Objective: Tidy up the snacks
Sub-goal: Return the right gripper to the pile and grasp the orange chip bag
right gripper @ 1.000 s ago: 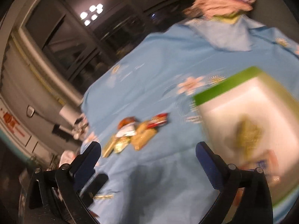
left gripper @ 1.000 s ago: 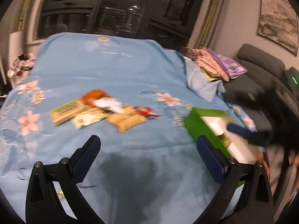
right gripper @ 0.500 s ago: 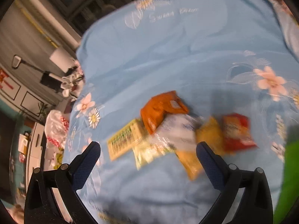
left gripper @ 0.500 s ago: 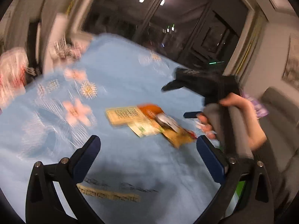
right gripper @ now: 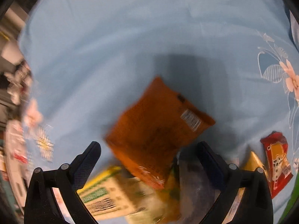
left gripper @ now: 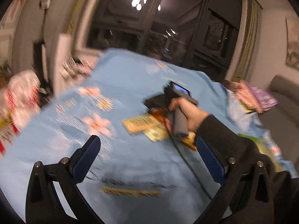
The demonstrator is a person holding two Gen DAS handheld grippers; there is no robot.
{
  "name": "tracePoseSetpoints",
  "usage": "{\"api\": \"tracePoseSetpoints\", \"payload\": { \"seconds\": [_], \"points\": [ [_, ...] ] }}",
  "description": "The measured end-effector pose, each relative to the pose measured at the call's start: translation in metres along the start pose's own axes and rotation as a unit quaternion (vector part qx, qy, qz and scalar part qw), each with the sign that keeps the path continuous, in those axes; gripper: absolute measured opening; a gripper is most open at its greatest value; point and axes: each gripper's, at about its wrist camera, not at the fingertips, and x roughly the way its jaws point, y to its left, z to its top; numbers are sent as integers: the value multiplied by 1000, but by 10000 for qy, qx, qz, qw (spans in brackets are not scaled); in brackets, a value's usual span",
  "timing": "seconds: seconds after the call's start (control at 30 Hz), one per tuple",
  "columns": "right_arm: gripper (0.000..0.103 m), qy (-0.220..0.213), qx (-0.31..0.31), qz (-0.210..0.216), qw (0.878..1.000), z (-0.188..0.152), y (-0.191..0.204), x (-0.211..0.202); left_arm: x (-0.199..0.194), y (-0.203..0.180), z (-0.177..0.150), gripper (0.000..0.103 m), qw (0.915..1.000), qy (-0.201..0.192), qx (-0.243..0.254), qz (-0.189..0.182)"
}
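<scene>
Right gripper, jaws spread, hovers over the orange snack packet on the blue floral cloth; yellow-green packet and red packet beside it. Left gripper, jaws spread, holds nothing.

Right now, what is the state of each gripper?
Left gripper: open, holding nothing.
Right gripper: open, holding nothing, above the orange snack bag.
</scene>
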Motion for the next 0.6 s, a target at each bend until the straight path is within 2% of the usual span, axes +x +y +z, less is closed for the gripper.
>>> {"api": "tracePoseSetpoints", "payload": {
  "seconds": [0.03, 0.1, 0.13, 0.17, 0.23, 0.27, 0.37, 0.47, 0.53, 0.6],
  "points": [
    [102, -129, 24, -56, 9999, -1, 0, 0, -2, -2, 0, 103, 9999, -76, 65, 41],
    [97, -455, 108, -22, 9989, 0, 2, -4, -4, -2, -2, 103, 9999, -63, 9, -128],
    [86, -592, 45, 3, 9982, 1, 4, -6, -2, -1, -3, 103, 9998, -1, -47, -217],
    [64, -729, -30, -17, 9973, 1, 6, -8, 1, 1, -4, 103, 9994, 111, -123, -305],
    [44, -876, -99, -34, 9961, 1, 6, -12, 7, 6, -4, 103, 9983, 360, -289, -353],
    [38, -872, -92, 20, 9961, 1, 4, -13, 9, 8, -4, 103, 9978, 430, -384, -342],
    [34, -923, 24, 381, 9950, -3, -9, -18, 16, 22, -2, 103, 9939, 601, -861, -346],
    [34, -966, 87, 836, 9918, -12, -23, -31, 22, 39, -1, 103, 9851, 780, -1470, -435],
    [34, -1031, -55, 981, 9898, -17, -28, -44, 28, 49, -3, 103, 9779, 934, -1814, -453],
    [33, -1270, -380, 1282, 9828, -34, -36, -71, 33, 55, -2, 103, 9760, 986, -1906, -380]
  ]
}}
